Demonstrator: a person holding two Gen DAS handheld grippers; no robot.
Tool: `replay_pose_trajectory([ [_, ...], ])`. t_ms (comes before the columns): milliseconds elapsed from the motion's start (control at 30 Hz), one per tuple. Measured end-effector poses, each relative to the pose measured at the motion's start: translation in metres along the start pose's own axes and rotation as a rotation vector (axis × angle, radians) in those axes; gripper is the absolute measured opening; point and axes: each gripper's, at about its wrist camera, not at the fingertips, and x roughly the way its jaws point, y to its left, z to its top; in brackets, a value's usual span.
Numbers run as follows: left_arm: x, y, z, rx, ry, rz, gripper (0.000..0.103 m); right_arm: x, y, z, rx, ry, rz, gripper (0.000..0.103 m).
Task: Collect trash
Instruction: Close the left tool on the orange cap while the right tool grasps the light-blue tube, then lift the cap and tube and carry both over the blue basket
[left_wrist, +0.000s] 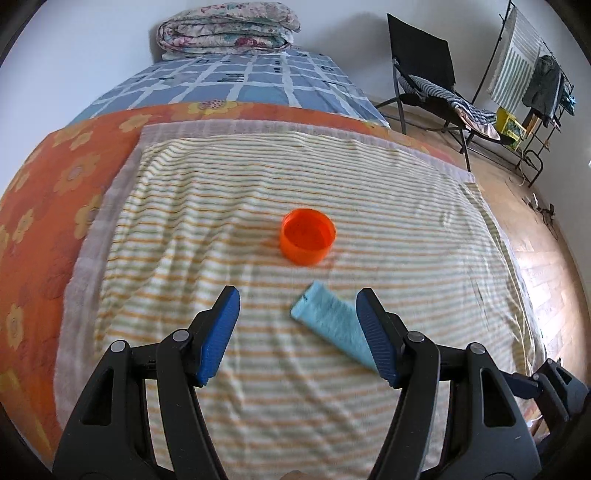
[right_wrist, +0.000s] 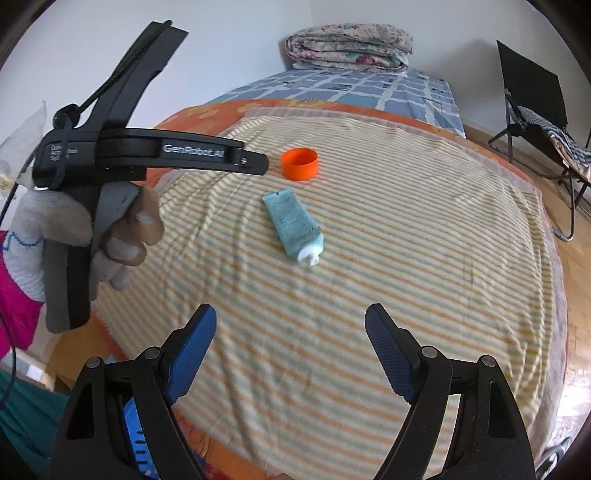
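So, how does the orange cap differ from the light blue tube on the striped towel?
The orange cap is round and short; the light blue tube is long and flattened. The cap sits with its open side up, while the tube lies on its side, its white nozzle uncapped. The cap lies farther from both grippers than the tube. Both rest untouched on the striped towel.

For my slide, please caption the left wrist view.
Open left tongs above striped towel, near light-blue squeezed tube and round orange plastic cap.
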Motion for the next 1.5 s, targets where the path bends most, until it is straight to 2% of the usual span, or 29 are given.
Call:
replay_pose_trajectory([
  [467,0.053,-0.001,0.023,-0.028,0.017,-0.016,0.068,0.044,-0.007,0.024,-0.069,-0.003,0.017,0.073],
  [767,0.069,0.002,0.029,-0.038,0.036,-0.028,0.057,0.063,-0.008,0.036,-0.116,0.027,0.022,0.072],
  [867,0.070,0.001,0.031,-0.032,0.035,-0.041,0.049,0.070,-0.006,0.039,-0.128,0.036,0.019,0.072],
  [1167,0.065,0.021,0.035,-0.081,0.026,-0.043,0.049,0.085,0.002,0.046,-0.160,0.067,0.014,0.072],
  [1367,0.055,0.047,0.035,-0.123,0.015,-0.026,0.048,0.094,0.000,0.054,-0.131,0.079,-0.011,0.057],
  [1433,0.051,0.052,0.034,-0.130,0.013,-0.016,0.048,0.093,0.000,0.055,-0.117,0.081,-0.017,0.039],
  [1500,0.045,0.056,0.033,-0.134,0.008,-0.008,0.048,0.091,-0.001,0.055,-0.102,0.086,-0.015,0.033],
])
